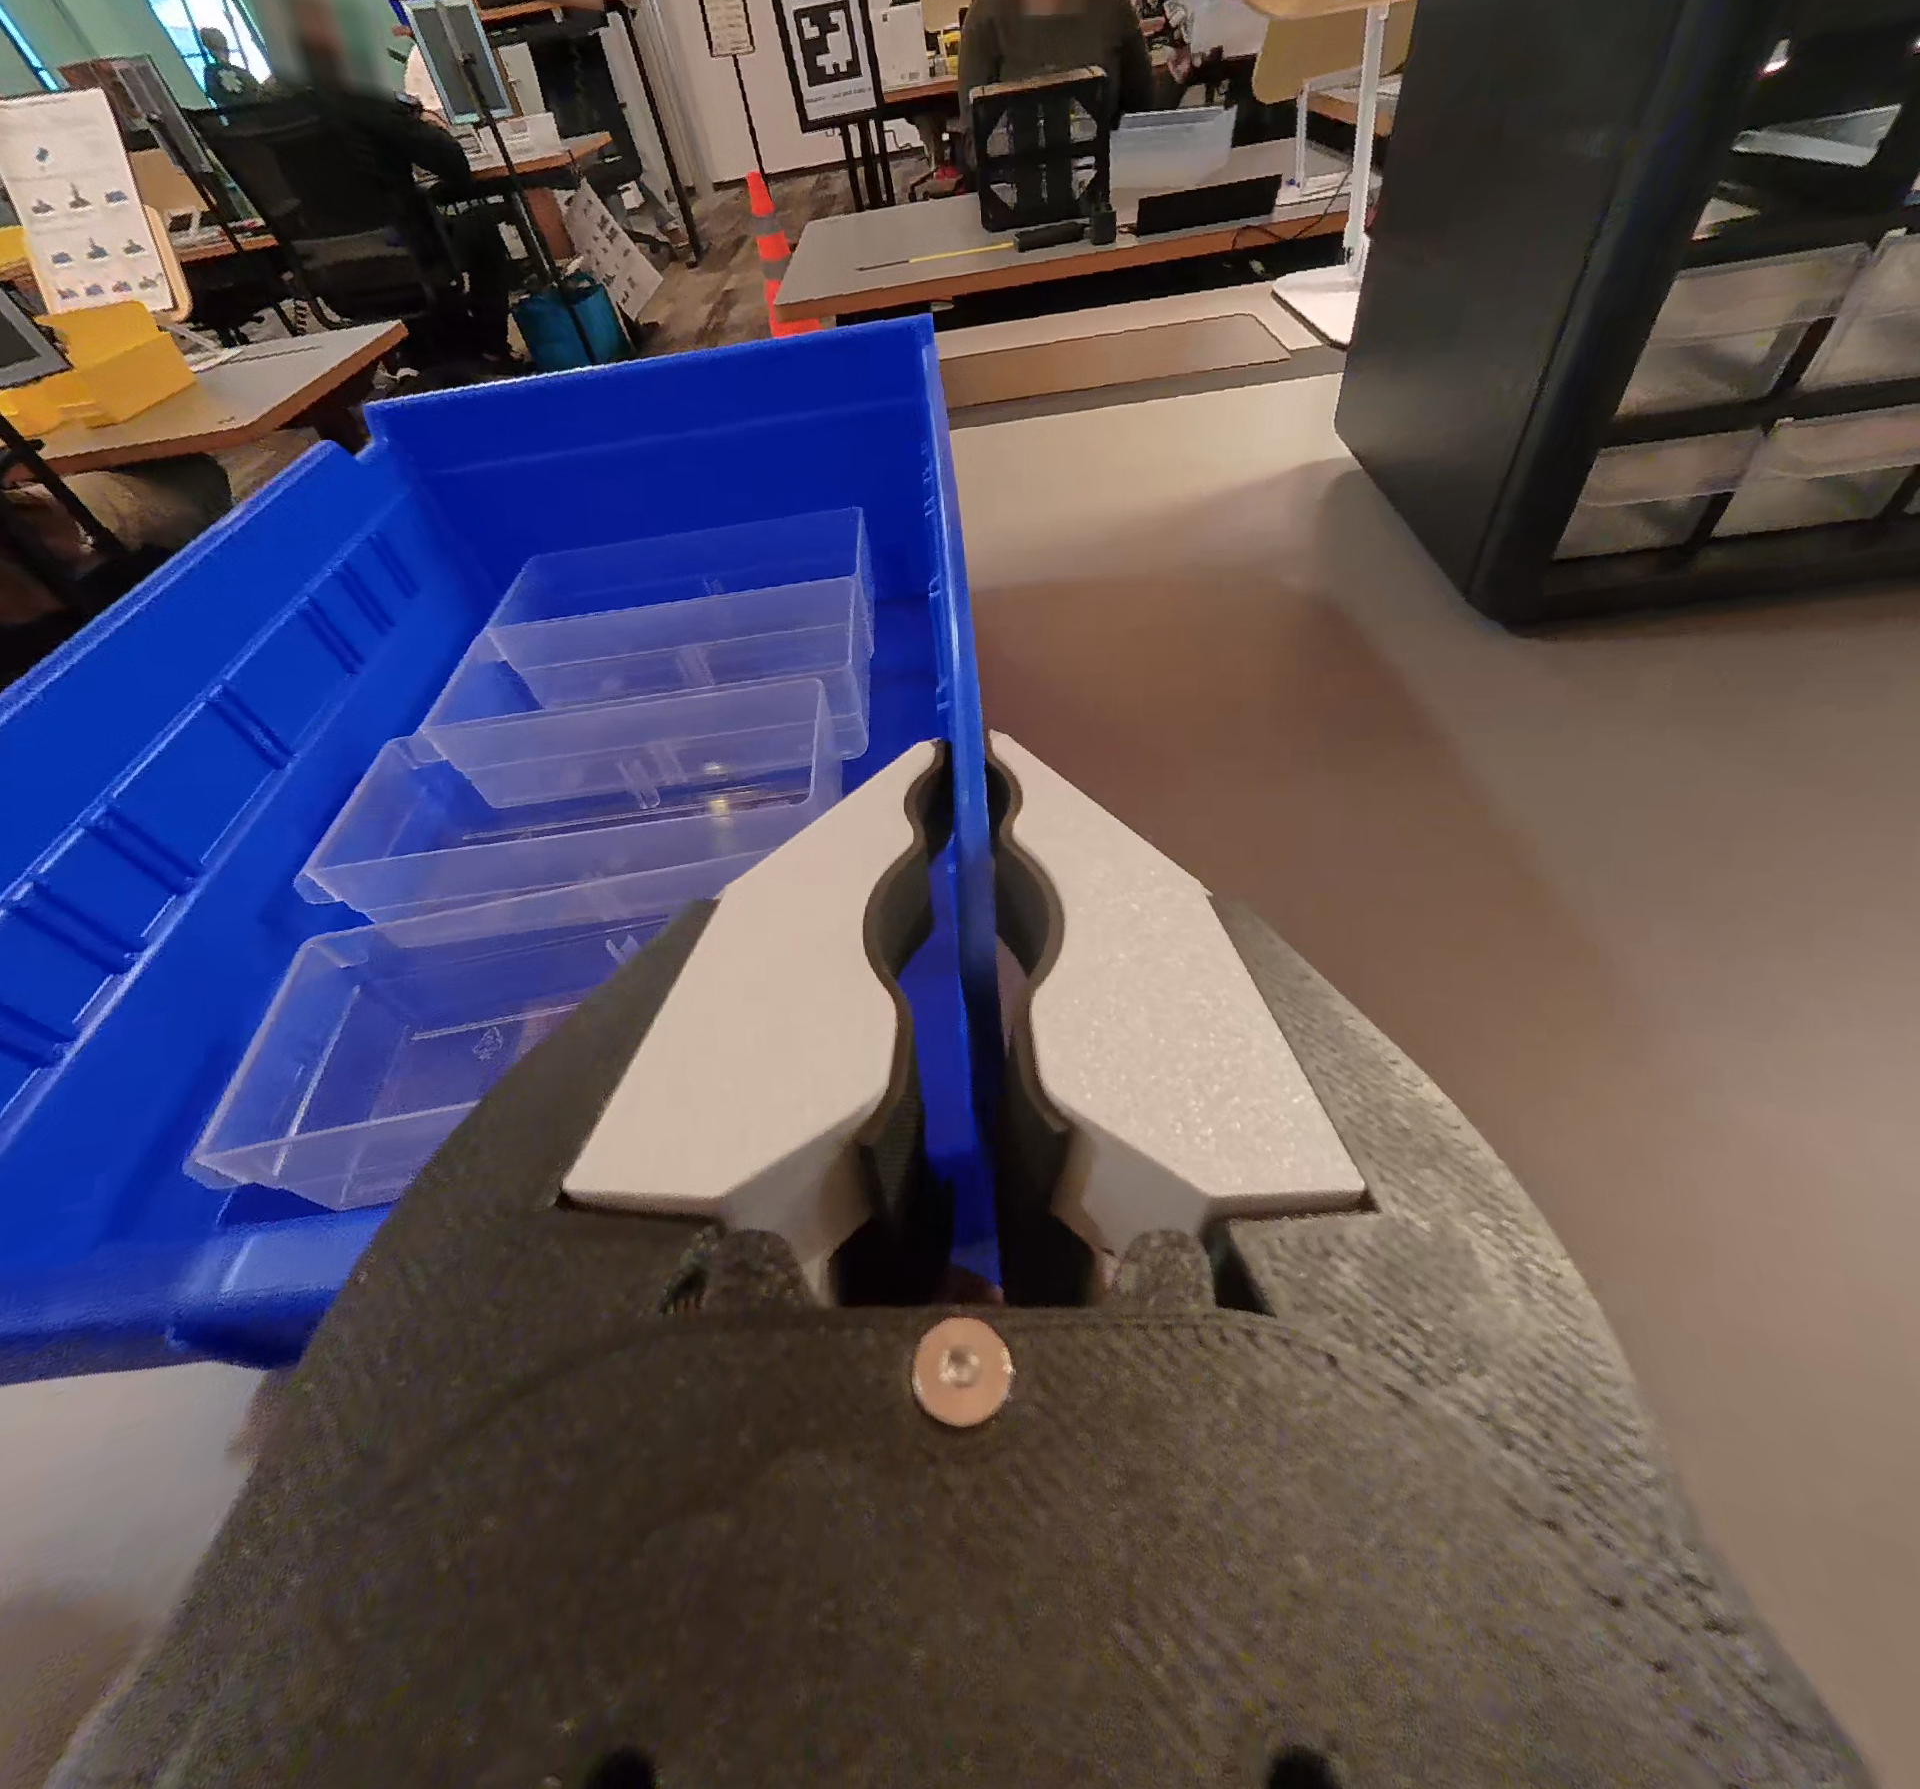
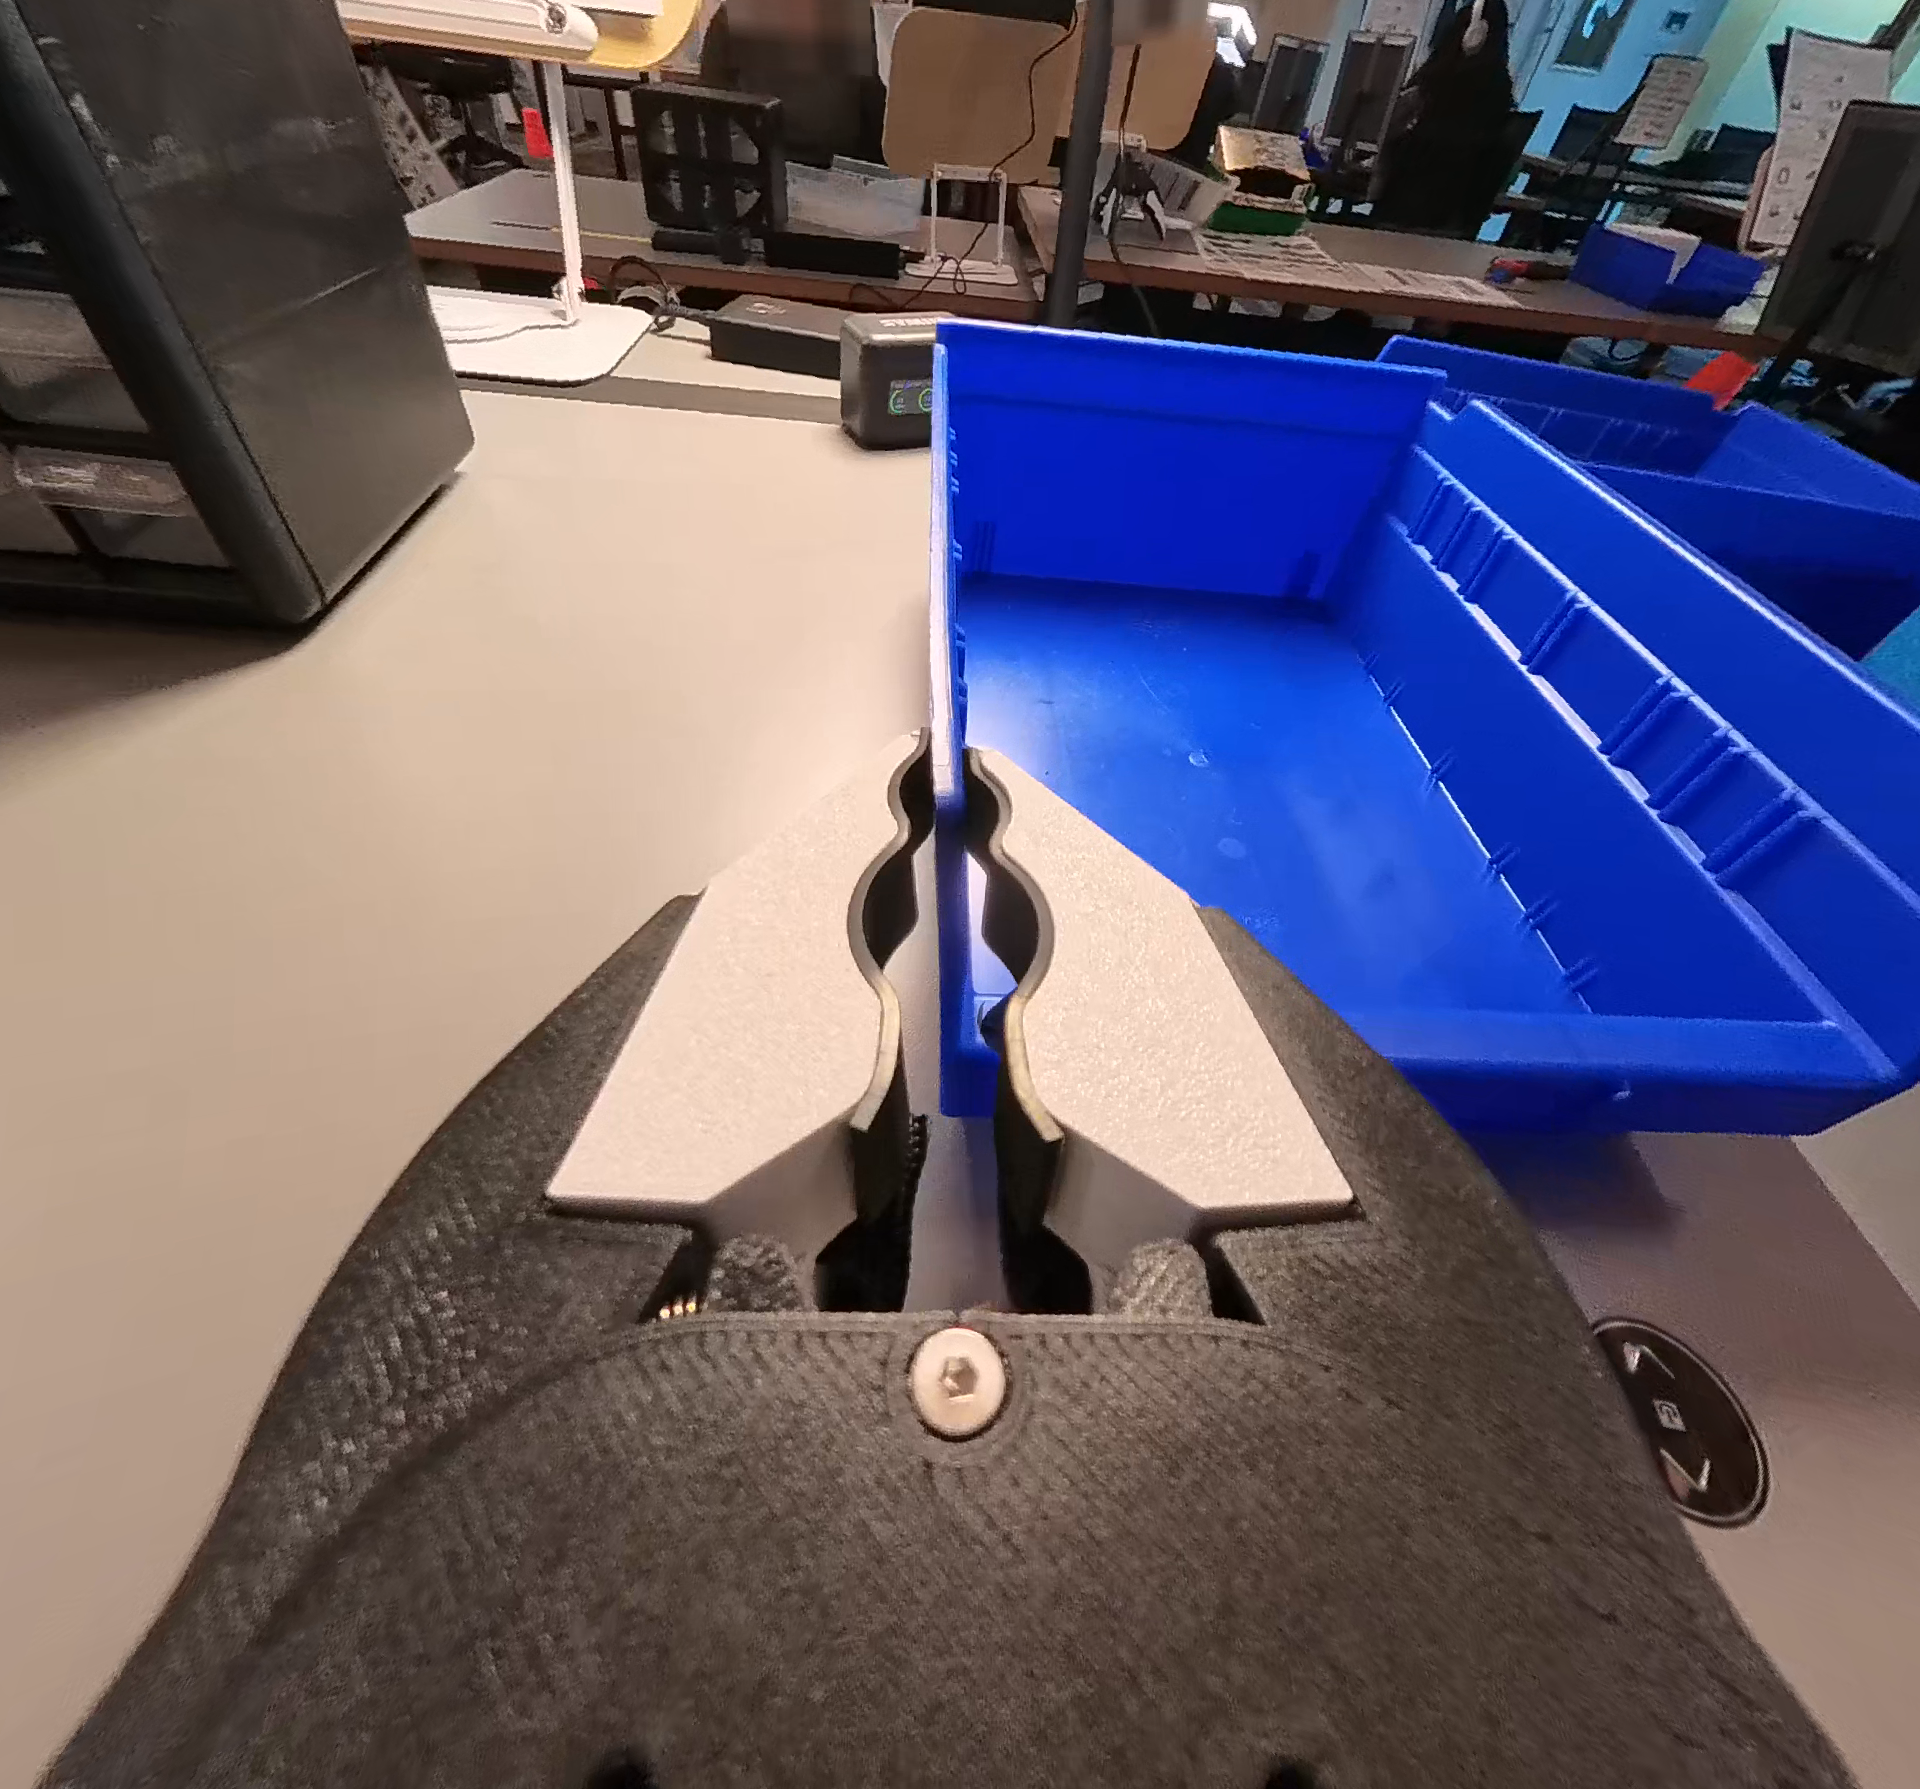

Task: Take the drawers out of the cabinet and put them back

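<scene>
In the left wrist view my left gripper (image 1: pixel 966 763) is shut on the right wall of a blue bin (image 1: pixel 665 430). Several clear plastic drawers (image 1: pixel 665 627) lie inside this bin. The black cabinet (image 1: pixel 1621 264) stands at the right, with clear drawers (image 1: pixel 1745 326) in its slots. In the right wrist view my right gripper (image 2: pixel 945 752) is shut on the left wall of another blue bin (image 2: pixel 1174 472), which has nothing inside. The cabinet (image 2: pixel 229 233) stands at the far left there.
Both bins rest on a grey table (image 1: pixel 1351 804). More blue bins (image 2: pixel 1662 451) stand to the right of the bare one. A black power block (image 2: pixel 883 389) and a white lamp base (image 2: pixel 530 337) sit at the table's back. People sit at desks beyond.
</scene>
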### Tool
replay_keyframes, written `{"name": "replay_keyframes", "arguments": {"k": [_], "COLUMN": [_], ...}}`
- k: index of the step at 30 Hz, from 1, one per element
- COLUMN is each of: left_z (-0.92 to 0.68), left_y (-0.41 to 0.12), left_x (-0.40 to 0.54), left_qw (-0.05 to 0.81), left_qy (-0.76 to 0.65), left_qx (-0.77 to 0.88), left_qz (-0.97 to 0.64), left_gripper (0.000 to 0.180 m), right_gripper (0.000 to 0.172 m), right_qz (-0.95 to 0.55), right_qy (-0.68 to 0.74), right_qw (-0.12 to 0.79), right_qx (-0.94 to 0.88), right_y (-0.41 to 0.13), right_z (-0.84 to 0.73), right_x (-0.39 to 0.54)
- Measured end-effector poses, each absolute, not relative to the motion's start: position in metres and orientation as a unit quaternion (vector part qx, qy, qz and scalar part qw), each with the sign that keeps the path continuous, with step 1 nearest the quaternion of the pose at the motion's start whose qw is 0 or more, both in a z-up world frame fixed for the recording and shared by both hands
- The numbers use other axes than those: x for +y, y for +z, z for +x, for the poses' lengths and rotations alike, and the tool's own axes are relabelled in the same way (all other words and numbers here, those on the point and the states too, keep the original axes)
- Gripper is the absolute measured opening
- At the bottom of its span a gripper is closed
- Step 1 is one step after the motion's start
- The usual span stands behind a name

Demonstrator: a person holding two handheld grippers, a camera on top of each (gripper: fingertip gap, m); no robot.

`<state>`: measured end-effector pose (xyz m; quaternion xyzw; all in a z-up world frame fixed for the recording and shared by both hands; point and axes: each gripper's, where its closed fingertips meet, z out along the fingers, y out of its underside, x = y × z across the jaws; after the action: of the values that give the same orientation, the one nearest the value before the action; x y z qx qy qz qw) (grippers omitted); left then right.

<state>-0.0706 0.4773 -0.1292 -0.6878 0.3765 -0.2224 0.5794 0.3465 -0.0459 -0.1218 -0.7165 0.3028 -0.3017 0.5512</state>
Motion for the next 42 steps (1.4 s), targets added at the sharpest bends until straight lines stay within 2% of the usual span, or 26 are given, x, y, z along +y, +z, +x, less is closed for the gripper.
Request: {"name": "replay_keyframes", "arguments": {"k": [14,16,19,22,26,30,36,42], "left_z": [-0.069,-0.069,-0.073,-0.081,-0.078,-0.044,0.031,0.094], "left_y": [-0.13,-0.128,-0.117,-0.093,-0.049,-0.025,-0.011,-0.009], "left_x": [0.484,0.483,0.476,0.465,0.442,0.416,0.408,0.454], "left_qw": [0.571,0.573,0.583,0.617,0.658,0.646,0.606,0.589], "left_qy": [-0.25,-0.26,-0.273,-0.277,-0.298,-0.342,-0.396,-0.411], "left_qx": [0.372,0.367,0.354,0.337,0.331,0.364,0.406,0.407], "left_qz": [-0.688,-0.686,-0.679,-0.655,-0.607,-0.578,-0.557,-0.564], "left_gripper": [0.004,0.007,0.03,0.037,0.04,0.044,0.045,0.047], "right_gripper": [0.007,0.018,0.035,0.042,0.042,0.042,0.042,0.042], "right_qz": [-0.711,-0.699,-0.685,-0.68,-0.692,-0.69,-0.634,-0.619], "right_qy": [-0.299,-0.304,-0.322,-0.322,-0.253,-0.185,-0.116,-0.13], "right_qw": [0.56,0.576,0.586,0.607,0.659,0.699,0.764,0.774], "right_qx": [0.302,0.295,0.288,0.256,0.154,0.038,-0.009,-0.041], "right_y": [-0.121,-0.114,-0.1,-0.078,-0.053,-0.034,0.005,0.031], "right_z": [0.349,0.343,0.329,0.306,0.262,0.223,0.211,0.234], "right_x": [-0.046,-0.047,-0.055,-0.051,-0.001,0.071,0.154,0.196]}}
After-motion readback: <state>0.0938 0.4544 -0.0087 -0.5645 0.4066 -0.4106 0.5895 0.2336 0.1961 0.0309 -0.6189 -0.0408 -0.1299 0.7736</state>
